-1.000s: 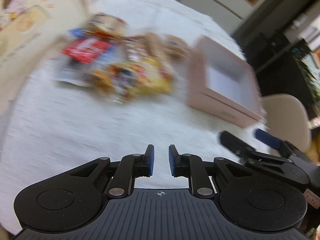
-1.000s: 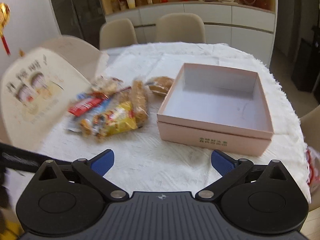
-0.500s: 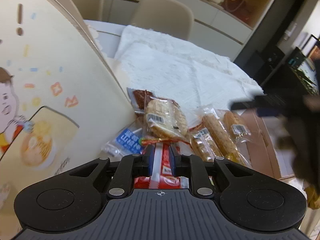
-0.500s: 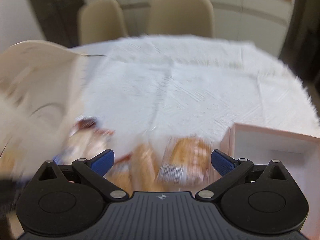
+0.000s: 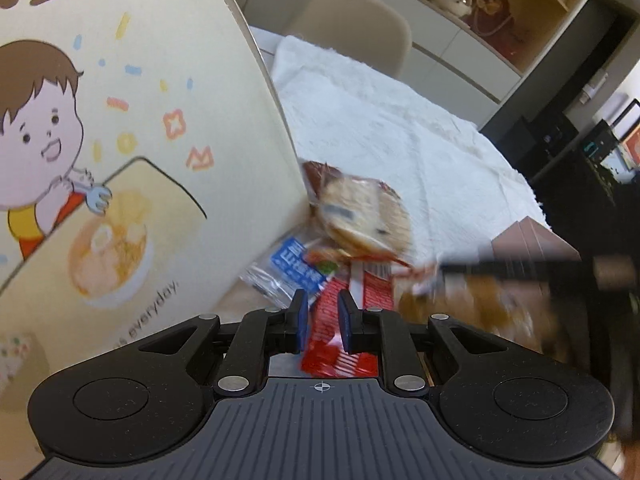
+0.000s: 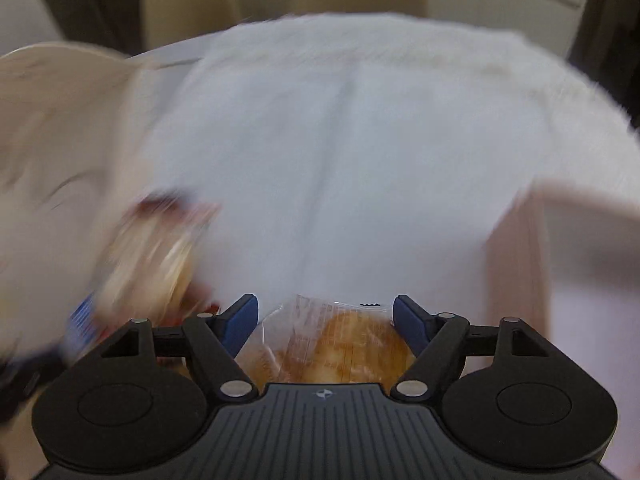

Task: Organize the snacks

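Note:
A pile of wrapped snacks lies on the white tablecloth [image 6: 340,140]. My left gripper [image 5: 323,320] is shut to a narrow gap, low over a red packet [image 5: 332,344] that shows through the gap. Beyond it lie a round bun packet [image 5: 360,216] and a blue-labelled packet [image 5: 296,268]. My right gripper [image 6: 324,320] has its jaws closing, with a clear-wrapped golden bread packet [image 6: 332,344] between the fingers; the pads stand at its edges. The same gripper crosses the left wrist view as a dark blur [image 5: 520,268]. The open pink box [image 6: 520,272] stands just to the right.
A tall cream board with a cartoon child [image 5: 120,160] stands right against the pile on the left. Beige chairs [image 6: 188,0] line the table's far side, with a white cabinet and shelf [image 5: 460,20] behind. The bun packet [image 6: 152,256] is blurred at left in the right wrist view.
Both grippers have moved forward and down onto the snack pile. The right jaws have narrowed from fully wide around the bread packet. The left jaws keep the same narrow gap.

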### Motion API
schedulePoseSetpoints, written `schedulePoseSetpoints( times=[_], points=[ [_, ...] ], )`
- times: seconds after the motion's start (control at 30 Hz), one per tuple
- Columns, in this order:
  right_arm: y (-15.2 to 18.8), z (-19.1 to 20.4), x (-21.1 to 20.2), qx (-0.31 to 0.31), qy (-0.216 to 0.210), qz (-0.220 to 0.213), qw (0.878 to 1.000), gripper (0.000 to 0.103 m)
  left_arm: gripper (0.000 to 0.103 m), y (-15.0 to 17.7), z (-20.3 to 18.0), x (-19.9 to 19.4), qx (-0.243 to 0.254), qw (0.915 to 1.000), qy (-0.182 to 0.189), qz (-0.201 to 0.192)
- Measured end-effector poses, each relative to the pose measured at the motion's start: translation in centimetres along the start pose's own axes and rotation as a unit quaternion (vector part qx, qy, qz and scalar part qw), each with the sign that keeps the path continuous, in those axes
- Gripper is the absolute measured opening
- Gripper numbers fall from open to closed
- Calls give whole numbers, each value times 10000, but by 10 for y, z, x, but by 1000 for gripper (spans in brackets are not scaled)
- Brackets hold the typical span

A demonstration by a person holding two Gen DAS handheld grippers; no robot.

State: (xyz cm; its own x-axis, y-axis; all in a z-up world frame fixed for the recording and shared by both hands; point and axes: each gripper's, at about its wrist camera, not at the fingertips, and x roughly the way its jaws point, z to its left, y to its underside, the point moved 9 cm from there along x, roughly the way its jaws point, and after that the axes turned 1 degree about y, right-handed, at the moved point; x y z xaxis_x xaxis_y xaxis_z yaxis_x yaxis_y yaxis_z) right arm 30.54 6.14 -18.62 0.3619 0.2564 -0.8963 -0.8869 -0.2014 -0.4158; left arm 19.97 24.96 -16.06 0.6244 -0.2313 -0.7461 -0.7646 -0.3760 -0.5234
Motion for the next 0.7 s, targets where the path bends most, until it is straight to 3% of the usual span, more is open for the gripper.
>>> schedulePoseSetpoints(
  times=[0.13,0.2,0.27,0.37,0.47,0.53,0.6,0.7],
  points=[
    [67,26,-35,-72,-722,170,9972,75,19,10,-15,-5,-118,9999,28,19],
    [88,26,-63,-100,-907,-4,9958,76,19,16,-22,-10,-54,10000,-41,-1],
    [101,7,-95,-64,-757,-431,9962,88,19,22,-25,-18,-47,9999,-109,-25],
    [120,-38,-117,-124,-387,-655,9970,90,19,27,-25,-34,-75,9995,-300,-104],
    [119,-83,-102,93,-75,-516,9986,90,19,27,-21,-51,-87,9979,-586,-265],
    [109,-95,-89,269,-140,-508,9983,91,19,19,-20,-57,37,9961,-764,-430],
    [94,-88,-79,375,-223,-635,9970,91,19,8,-16,-53,213,9940,-953,-491],
    [80,-35,-88,-134,-761,-763,9941,91,19,-23,-17,-27,228,9944,-938,-441]
  ],
)
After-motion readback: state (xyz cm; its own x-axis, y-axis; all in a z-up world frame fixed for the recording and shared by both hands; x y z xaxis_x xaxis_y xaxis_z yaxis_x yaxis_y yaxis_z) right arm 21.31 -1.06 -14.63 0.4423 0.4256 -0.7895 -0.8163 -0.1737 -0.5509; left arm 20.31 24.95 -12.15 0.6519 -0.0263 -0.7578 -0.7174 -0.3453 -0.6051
